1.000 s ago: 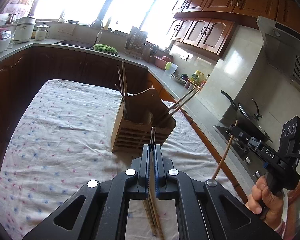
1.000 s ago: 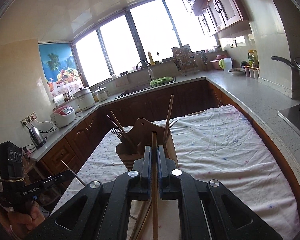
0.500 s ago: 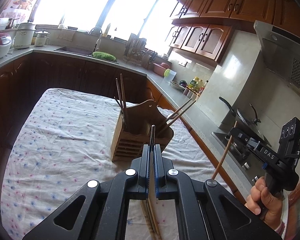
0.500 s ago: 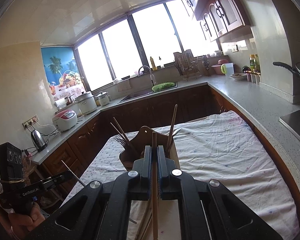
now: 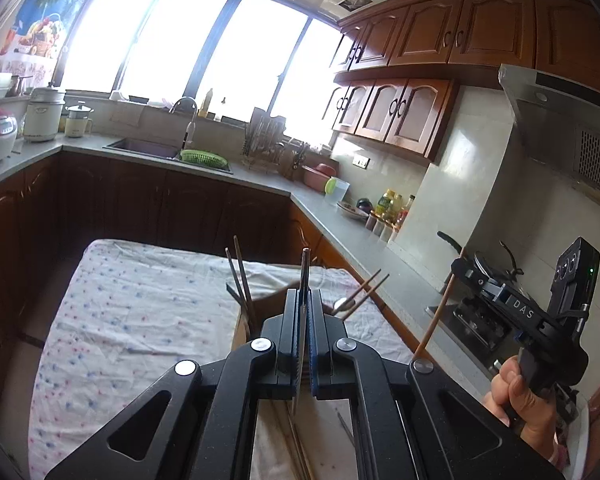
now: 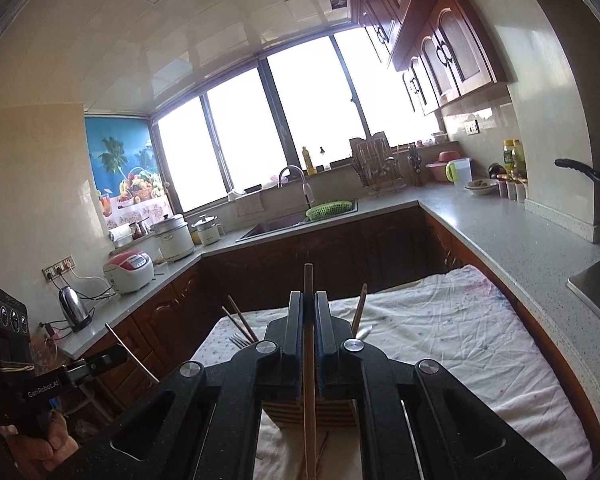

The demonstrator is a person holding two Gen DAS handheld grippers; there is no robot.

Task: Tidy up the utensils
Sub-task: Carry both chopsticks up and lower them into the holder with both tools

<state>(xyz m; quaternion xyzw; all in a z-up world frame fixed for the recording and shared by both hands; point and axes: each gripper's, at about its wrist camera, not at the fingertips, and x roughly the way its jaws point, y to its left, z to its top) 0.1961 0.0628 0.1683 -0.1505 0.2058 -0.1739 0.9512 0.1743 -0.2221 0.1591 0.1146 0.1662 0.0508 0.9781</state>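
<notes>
Kitchen counters ring the cloth-covered desk (image 5: 140,300). My left gripper (image 5: 305,320) pinches a metal chopstick (image 5: 303,280), my right gripper (image 6: 309,320) a wooden chopstick (image 6: 309,400); I should lower each upright into the wooden utensil holder (image 6: 312,410).

Home kitchen: sink (image 6: 276,226), wooden cabinets (image 5: 404,116).

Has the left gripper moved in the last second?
Yes. The left gripper has risen and tipped upward: the wooden utensil holder, earlier in full view ahead, now sits low, mostly hidden behind its fingers.
</notes>
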